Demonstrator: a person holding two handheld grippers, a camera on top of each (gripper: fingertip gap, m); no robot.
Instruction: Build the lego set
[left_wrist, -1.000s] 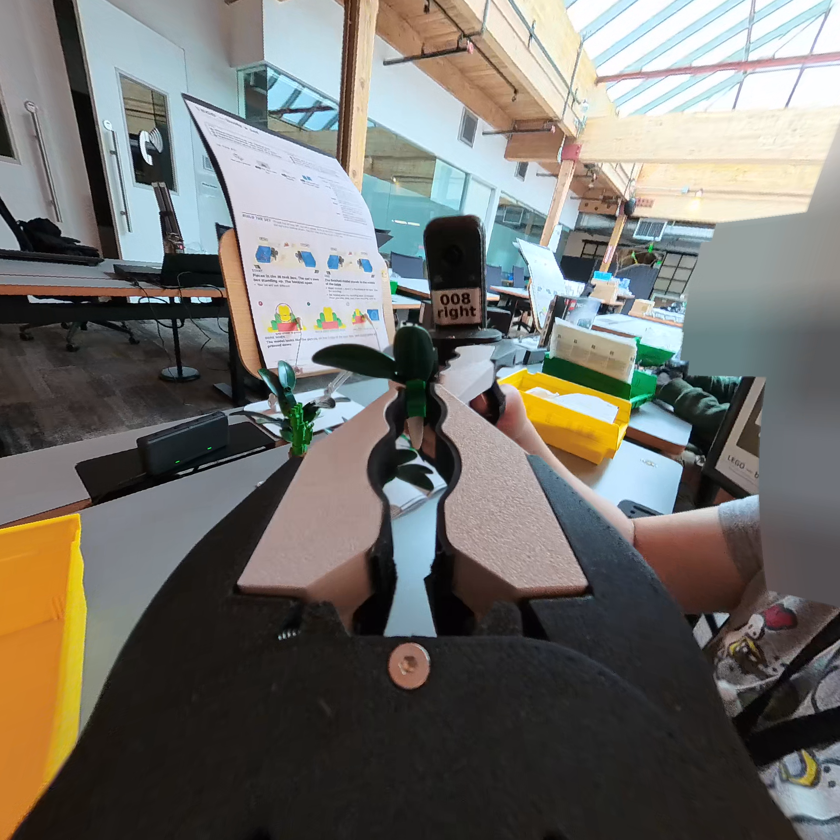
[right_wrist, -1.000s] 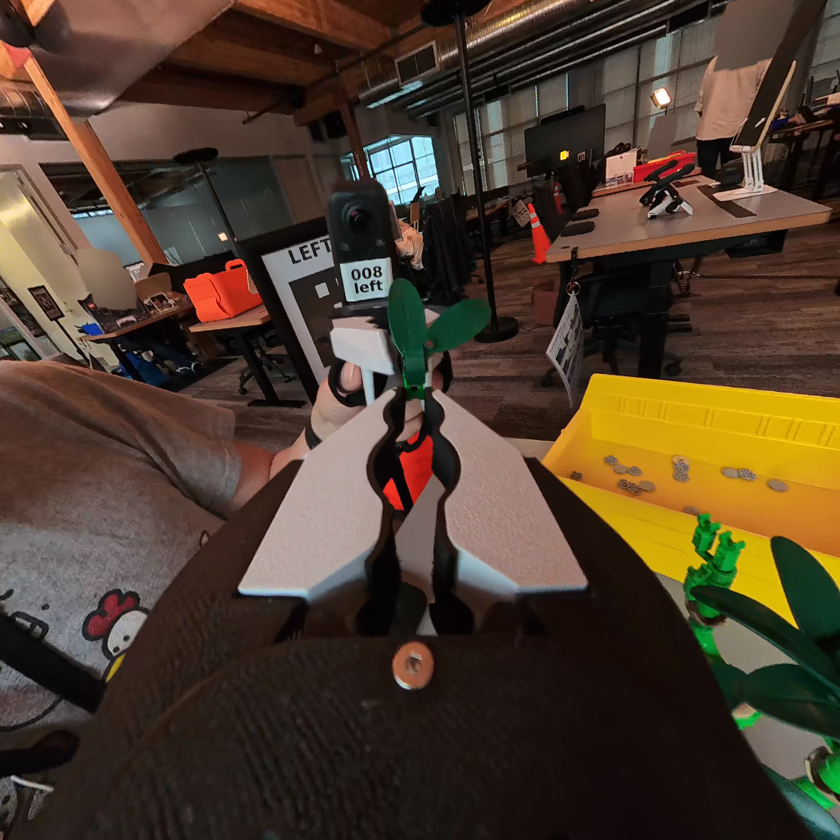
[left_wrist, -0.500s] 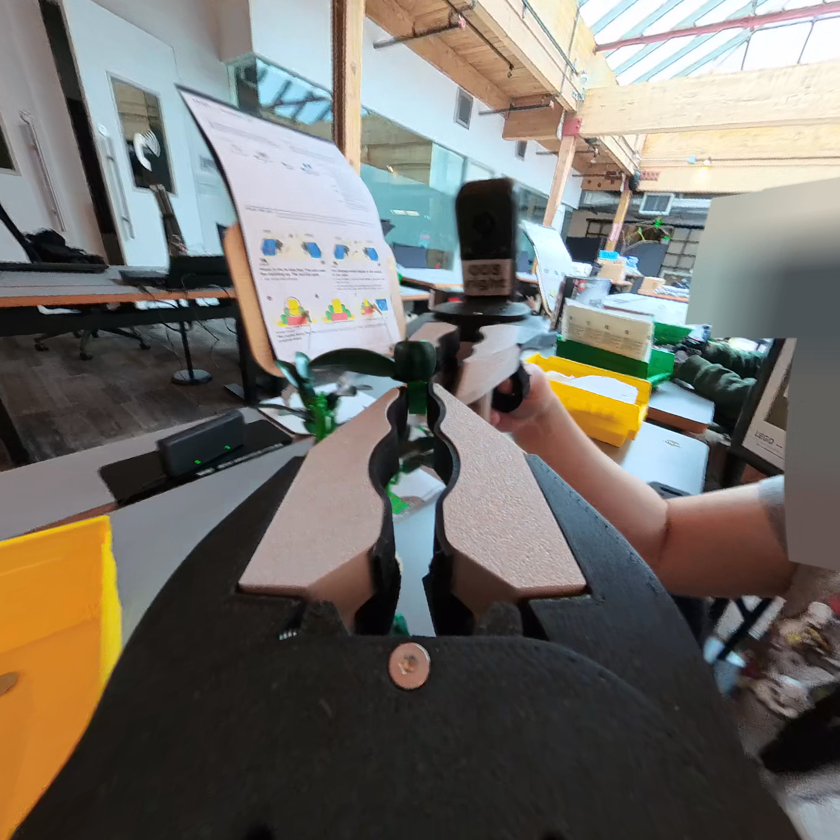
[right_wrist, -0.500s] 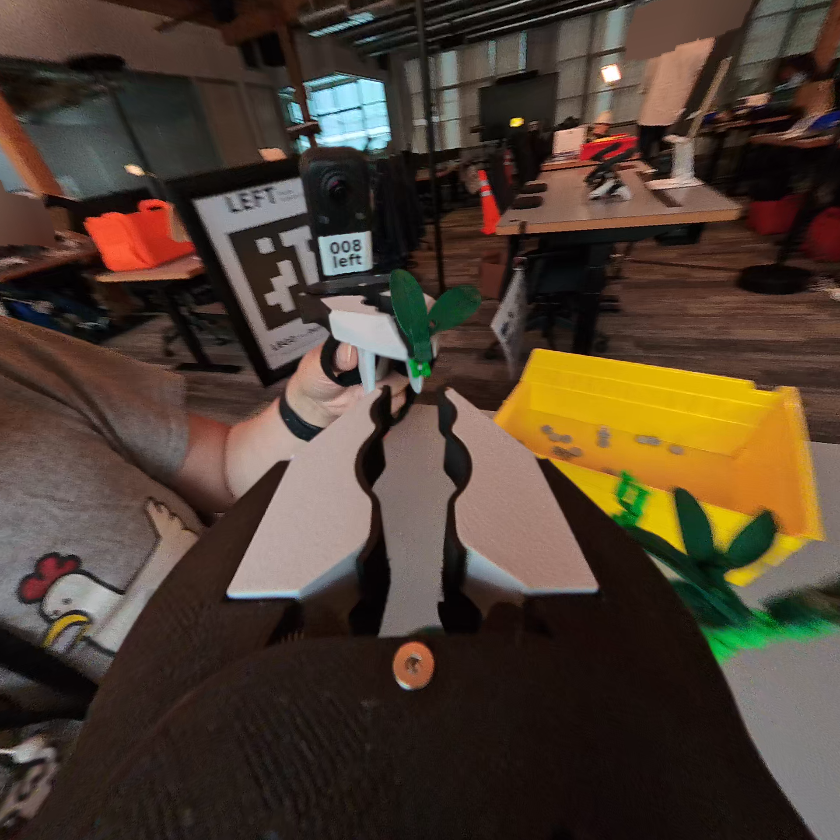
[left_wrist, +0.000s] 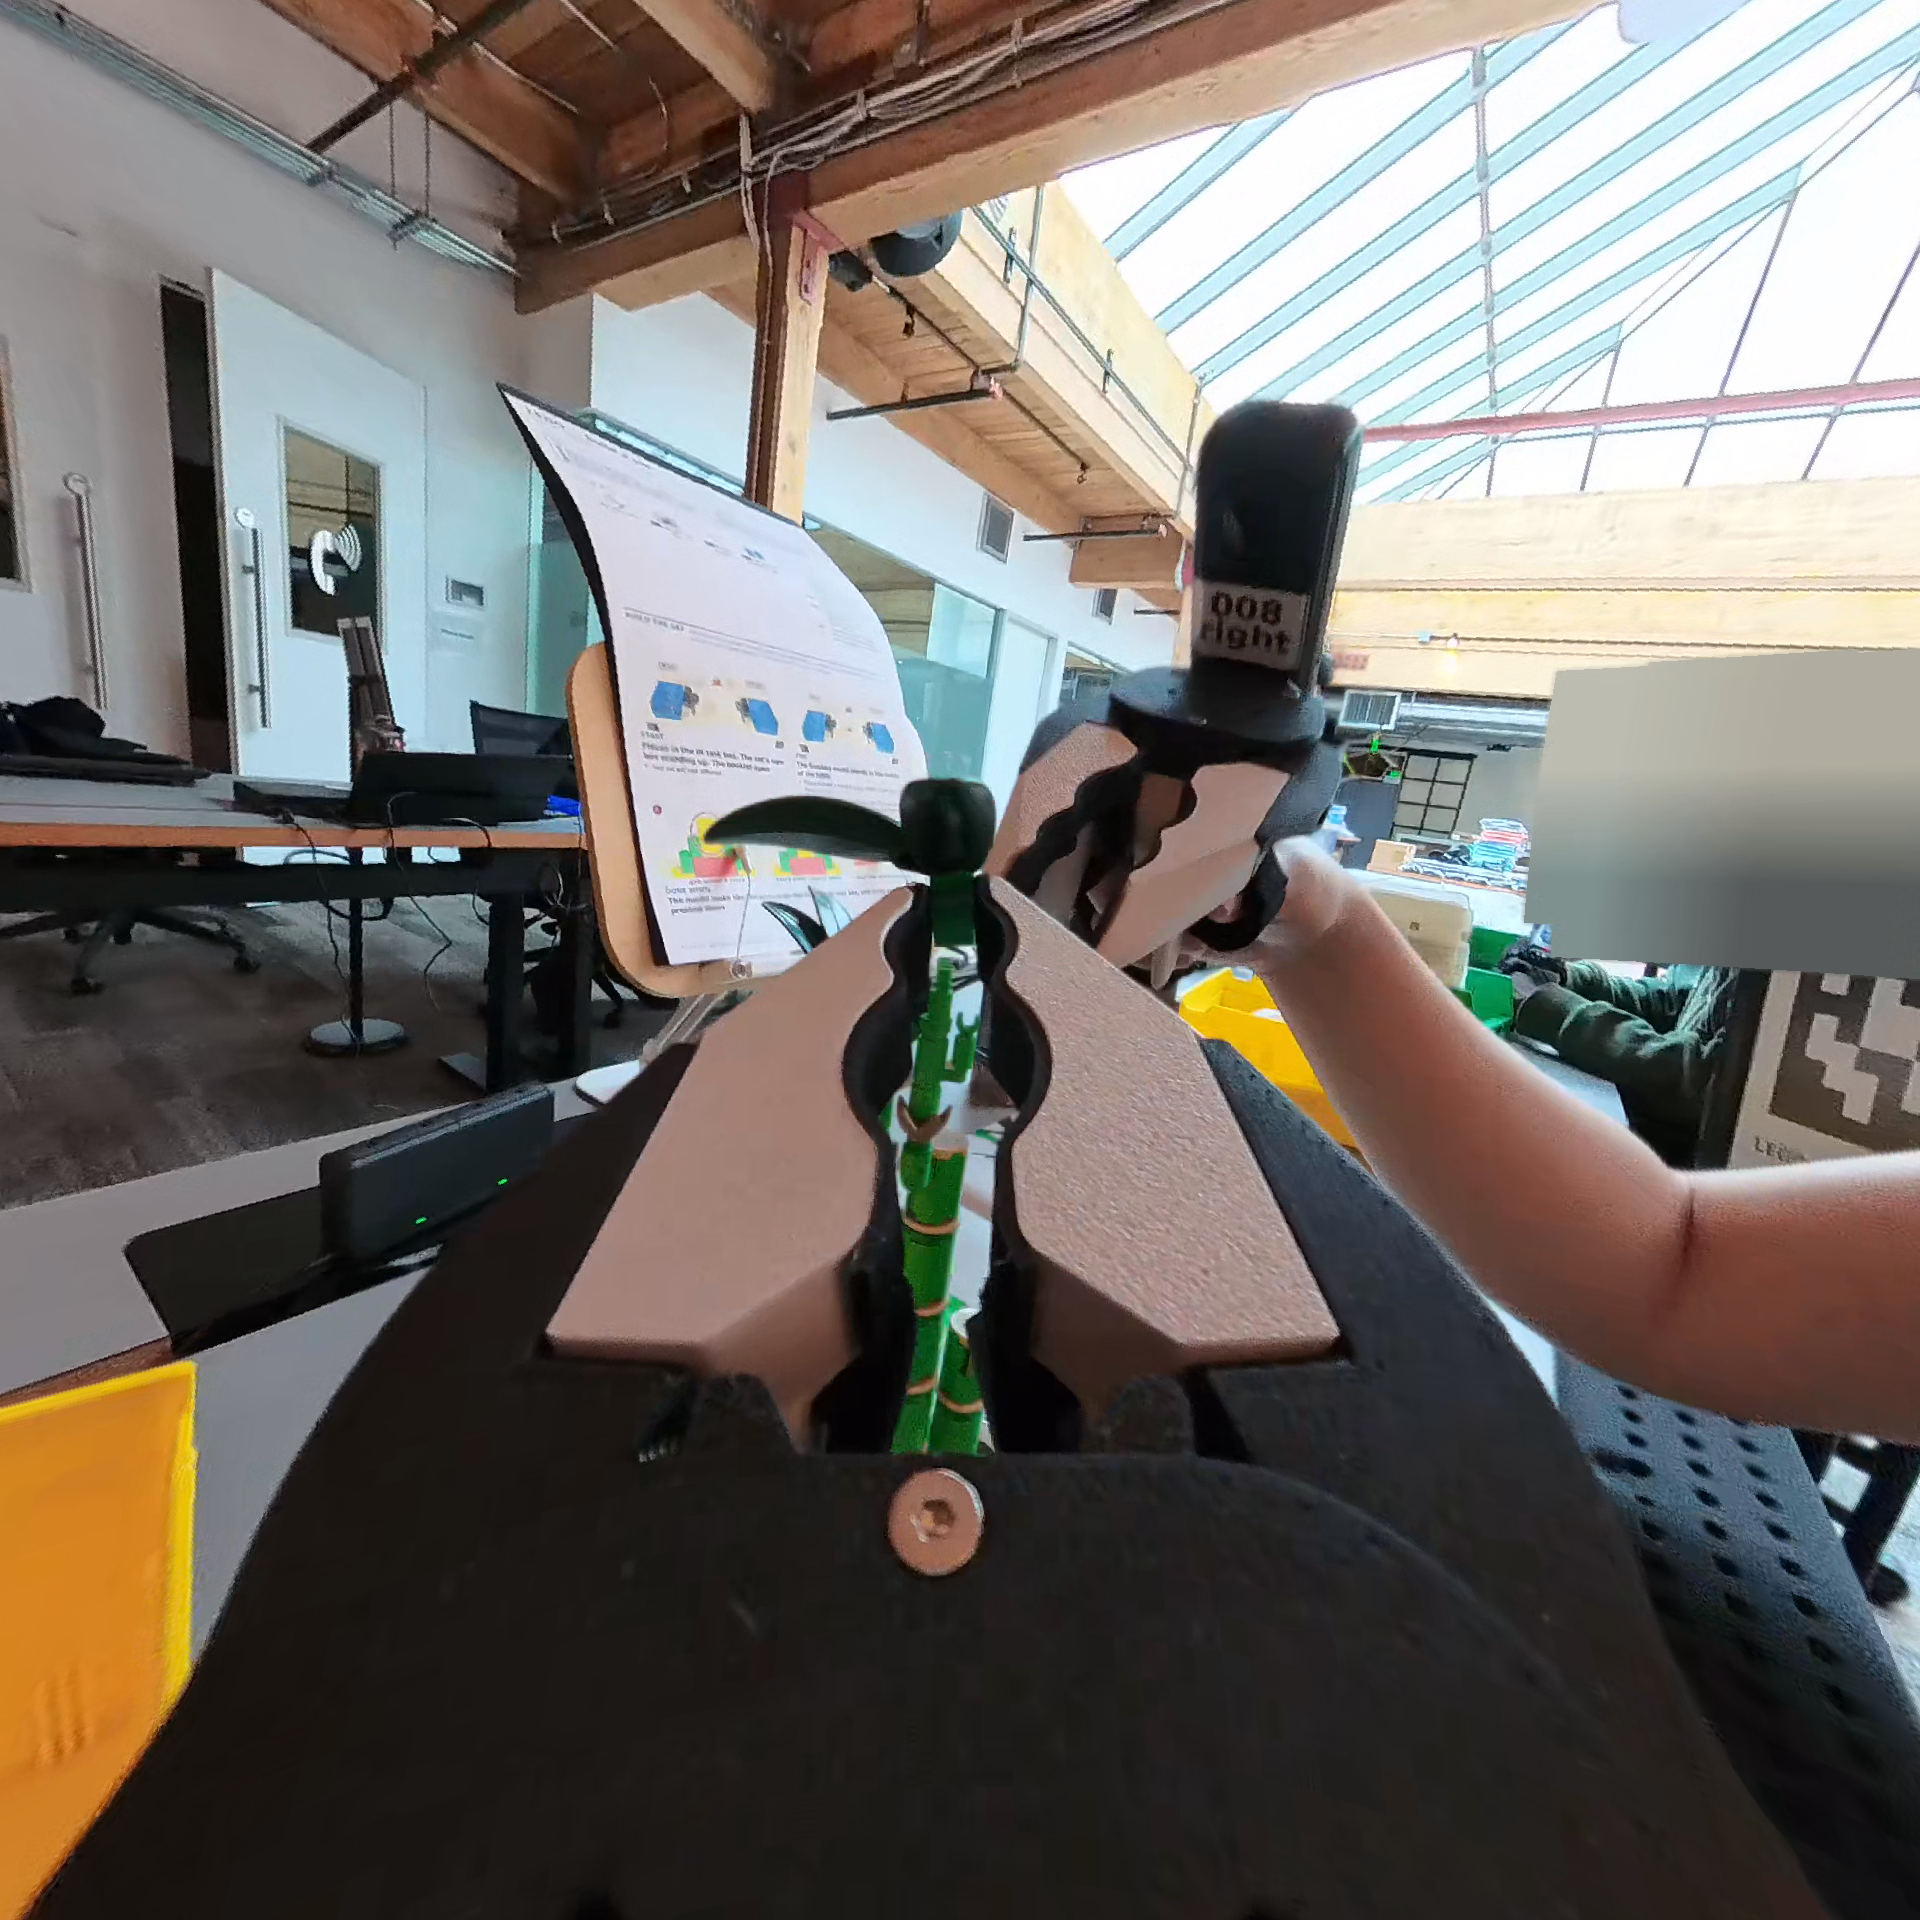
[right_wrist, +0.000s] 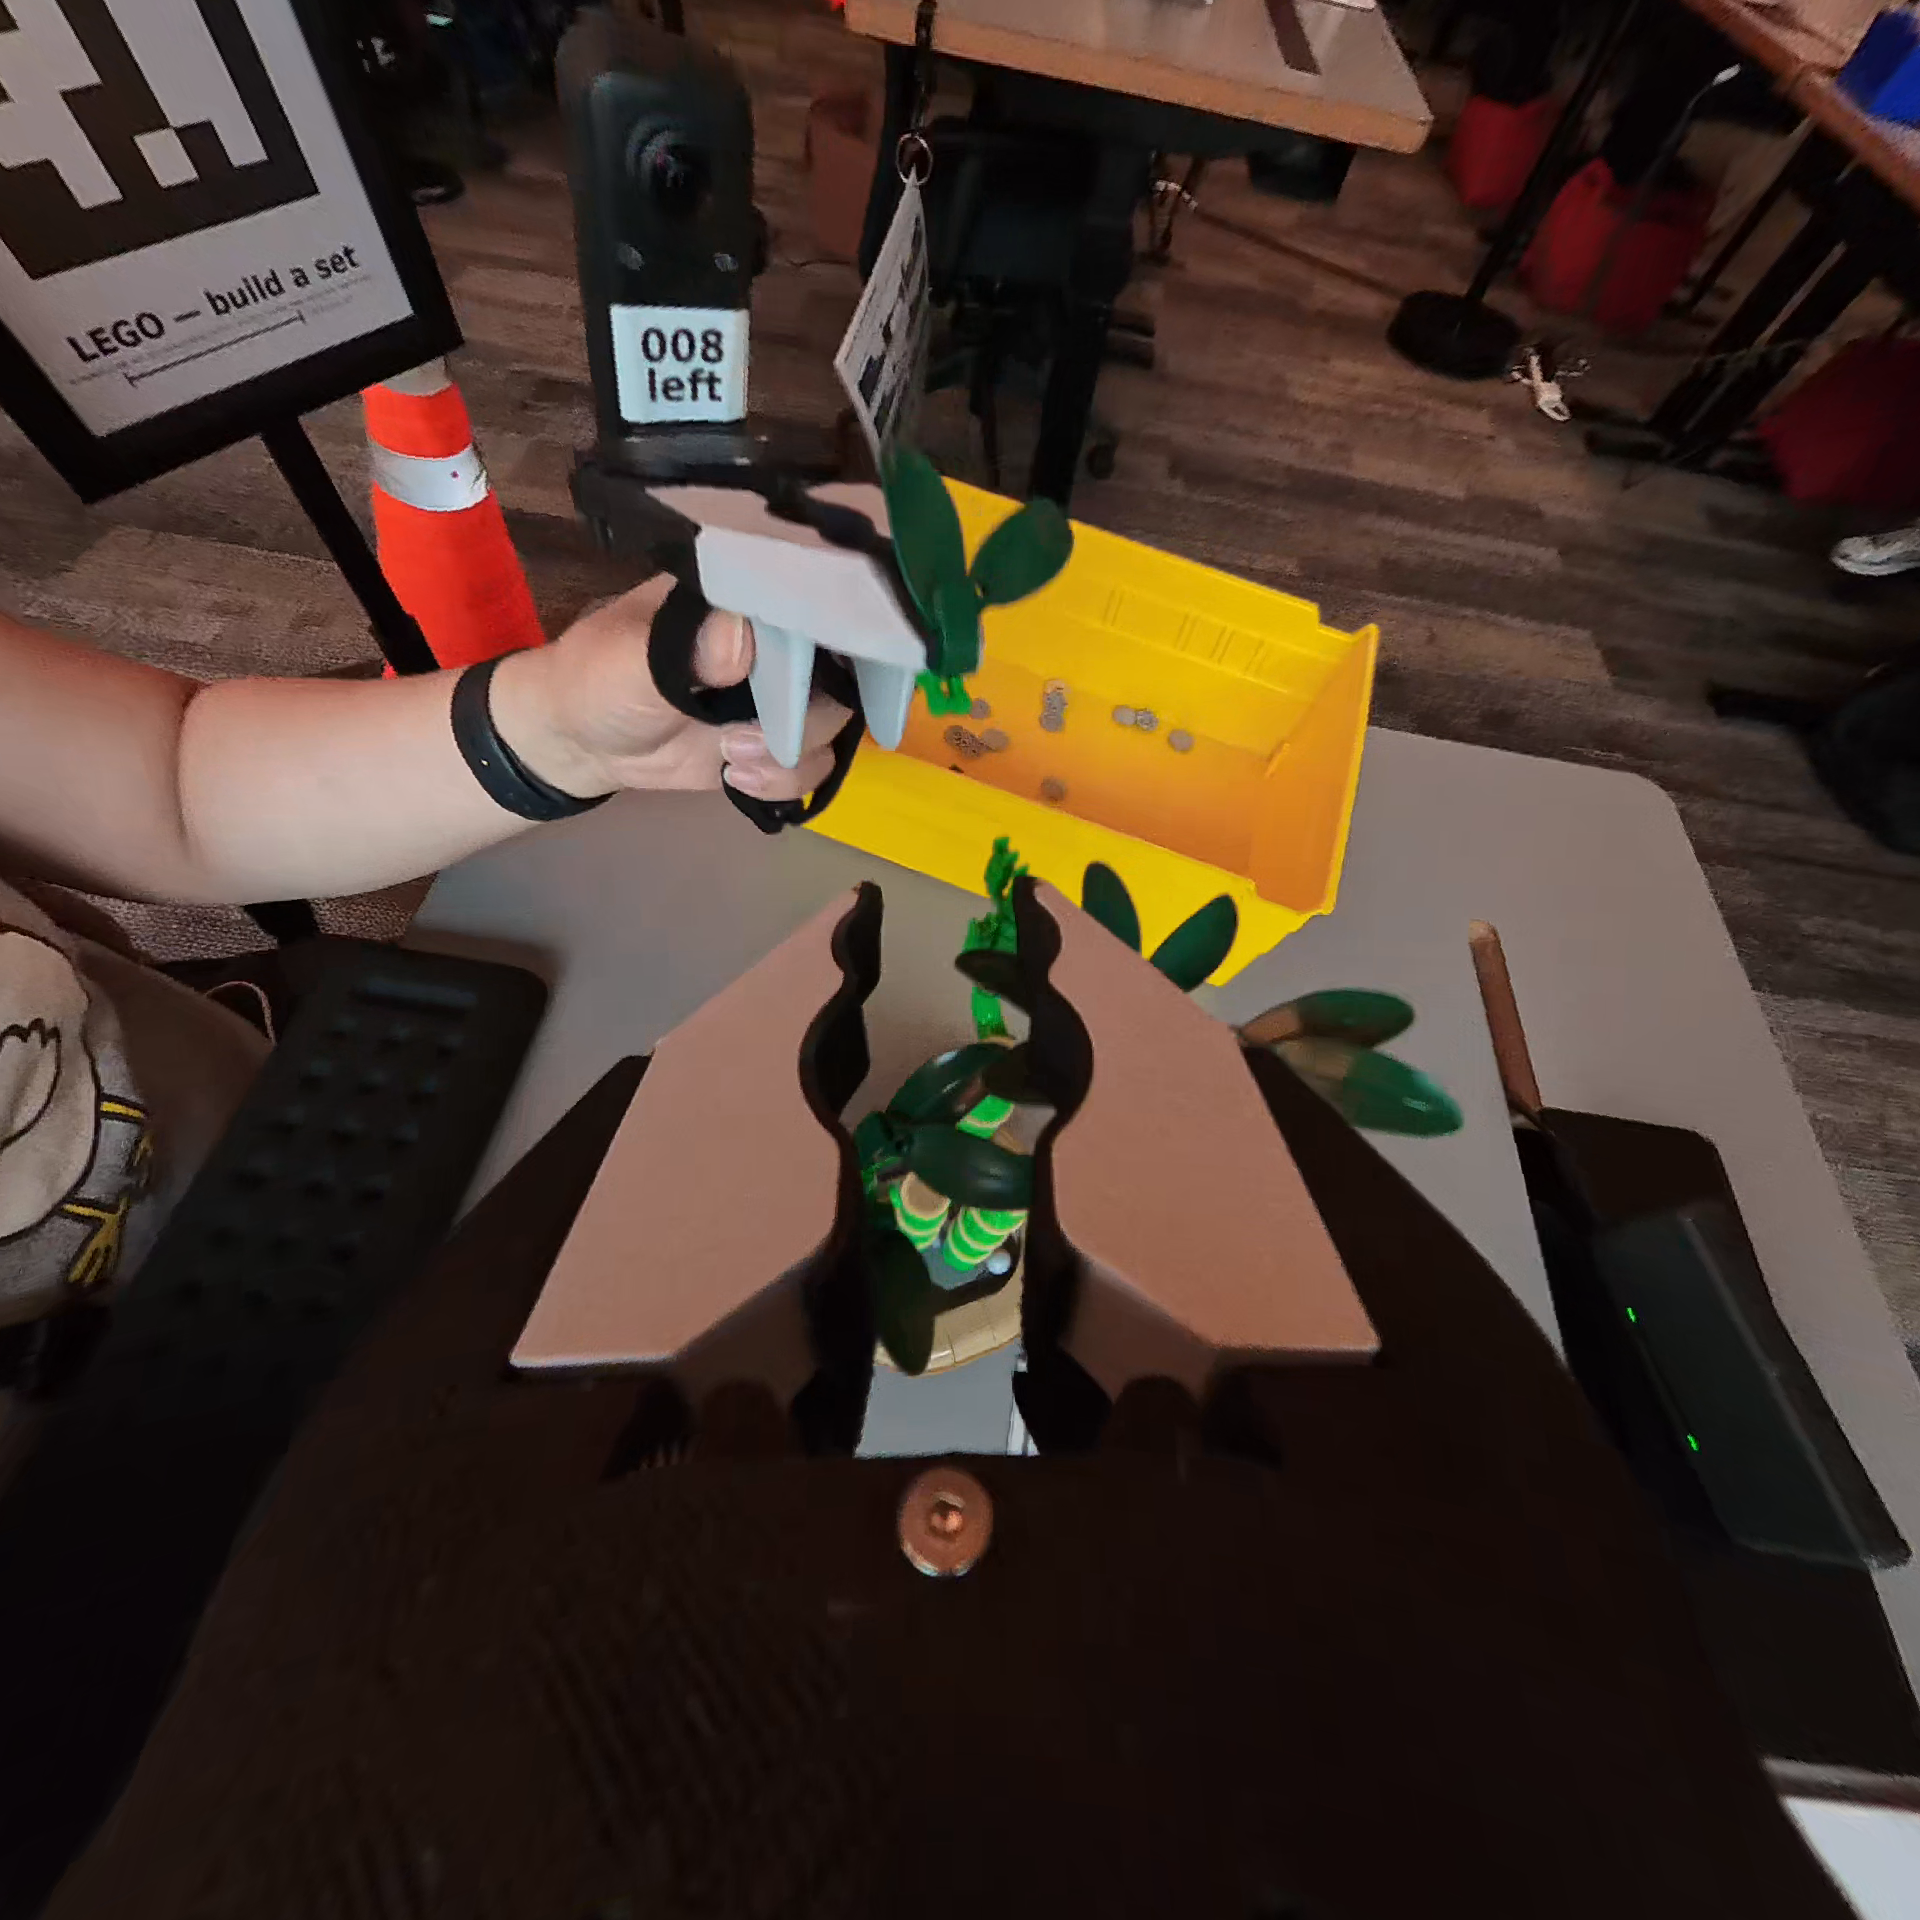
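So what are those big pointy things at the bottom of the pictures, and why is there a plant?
Those are grabbers, like big tweezers. A person holds one in each hand, and each grabber carries a camera that looks out along its two fingers. So one picture comes from the left gripper and the other from the right gripper.

The left one is pinching a small leaf piece, dark green leaves on a light green stem. The right one is open and holds nothing. It is looking down at a toy plant made of bricks, standing on a grey table.

Behind the plant is a yellow bin with a few small round pieces inside.
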